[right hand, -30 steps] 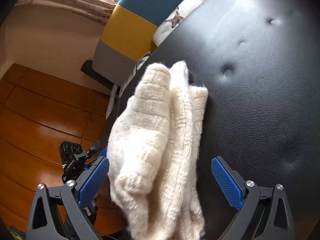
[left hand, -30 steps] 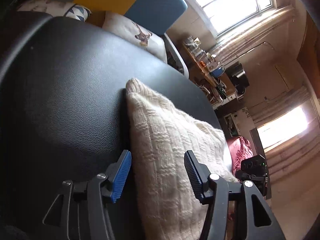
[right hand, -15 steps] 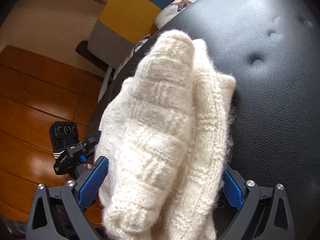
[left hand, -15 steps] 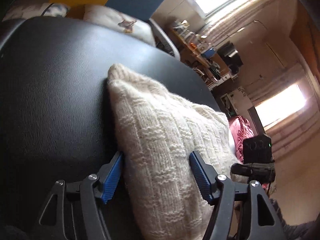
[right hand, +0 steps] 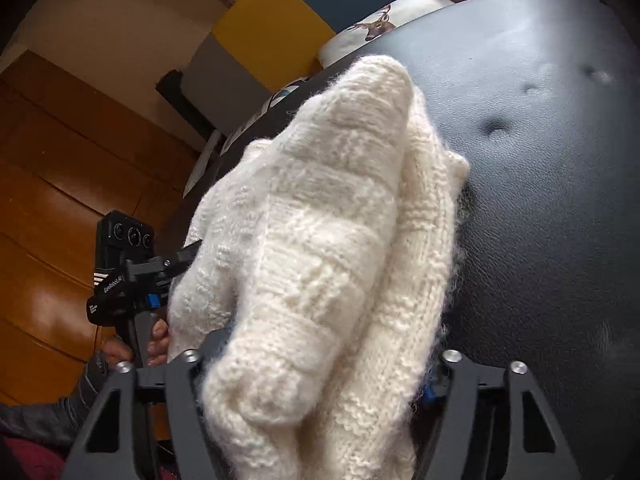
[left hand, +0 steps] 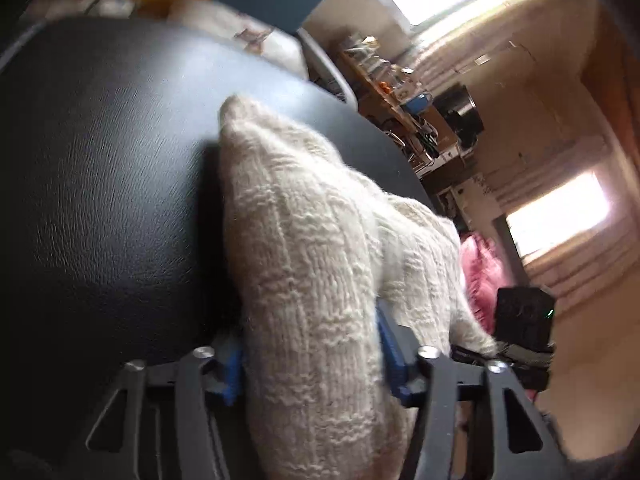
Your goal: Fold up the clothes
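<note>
A folded cream knitted sweater (left hand: 312, 264) lies on a black padded leather surface (left hand: 100, 180). My left gripper (left hand: 312, 368) straddles the sweater's near end. Its jaws are closing, and both blue pads (left hand: 234, 372) press into the knit. In the right wrist view the sweater (right hand: 320, 240) bulges up over my right gripper (right hand: 316, 384). That gripper's jaws are closing too, with thick bunched fabric squeezed between them and most of the pads hidden. The leather surface (right hand: 540, 160) lies to the right of the knit. A person's hand (right hand: 156, 340) holds the other tool at the left.
A deer-print cushion (right hand: 372, 28) and a yellow, blue and grey chair back (right hand: 272, 28) stand beyond the leather surface. Wooden floor (right hand: 48, 200) lies off its left edge. A pink cloth (left hand: 480, 272) and a cluttered shelf (left hand: 400, 92) are at the right.
Both grippers have pushed forward over the sweater's ends and their jaws have narrowed onto it. The knit now bunches up between the fingers and fills more of each view.
</note>
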Available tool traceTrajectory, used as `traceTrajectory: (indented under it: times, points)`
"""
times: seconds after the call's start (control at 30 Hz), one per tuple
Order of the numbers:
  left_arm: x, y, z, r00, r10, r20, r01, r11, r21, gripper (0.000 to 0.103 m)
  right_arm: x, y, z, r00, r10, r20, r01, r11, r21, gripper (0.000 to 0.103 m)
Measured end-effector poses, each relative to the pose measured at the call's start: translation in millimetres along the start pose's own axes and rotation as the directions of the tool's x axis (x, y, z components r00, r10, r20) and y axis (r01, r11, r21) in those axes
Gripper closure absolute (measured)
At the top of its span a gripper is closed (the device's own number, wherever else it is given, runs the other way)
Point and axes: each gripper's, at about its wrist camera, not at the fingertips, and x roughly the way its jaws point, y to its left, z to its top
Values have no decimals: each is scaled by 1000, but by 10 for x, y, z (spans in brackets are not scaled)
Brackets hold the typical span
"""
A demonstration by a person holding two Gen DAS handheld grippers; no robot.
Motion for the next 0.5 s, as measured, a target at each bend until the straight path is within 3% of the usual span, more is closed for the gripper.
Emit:
traceTrajectory:
  times: [0.1,0.2,0.5]
  points:
    - [-38,-113,-45,999,32,18,-32,999,28,55,-13,44,-13,999,-13,30,13,1000,-5,39]
    - [-86,-142,-113,999,10,39,-11,1000,25,56,-28,60,-23,999,-16,45,17,1000,-12,39]
    - [-187,-429,-94,985,-160,63,155,985,76,59,-200,131,-104,994,1,113,1,1000,-23,45]
